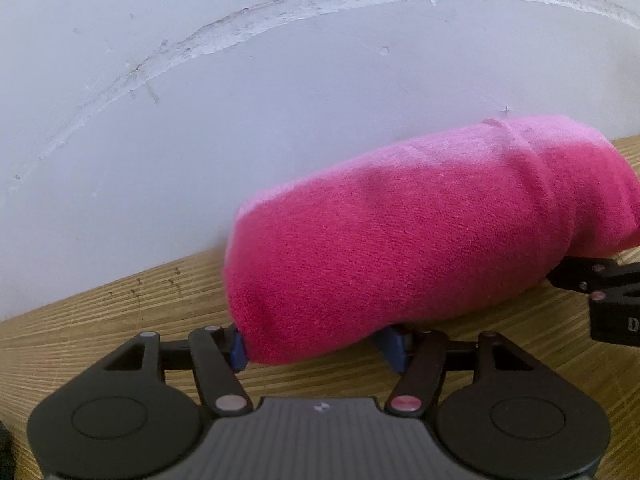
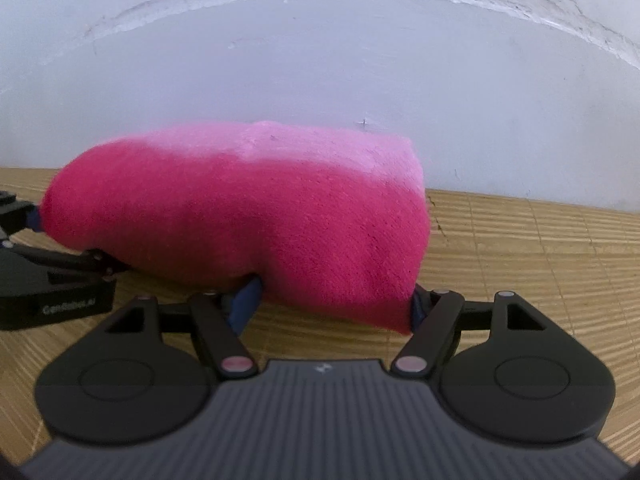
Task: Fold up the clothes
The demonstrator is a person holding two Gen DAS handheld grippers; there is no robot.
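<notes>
A bright pink terry cloth (image 1: 420, 232) lies folded in a thick bundle on the wooden table, close to the wall; it also shows in the right wrist view (image 2: 248, 216). My left gripper (image 1: 318, 346) is open, its blue-padded fingers (image 1: 394, 346) spread either side of the bundle's left end, which drapes over them. My right gripper (image 2: 334, 306) is open too, its blue fingers (image 2: 246, 302) spread under the bundle's right end. The fingertips are hidden by the cloth. Each gripper shows at the edge of the other's view.
A bamboo-slat table top (image 1: 120, 320) runs to a white, cracked wall (image 1: 200, 80) just behind the cloth. The table also shows in the right wrist view (image 2: 540, 248).
</notes>
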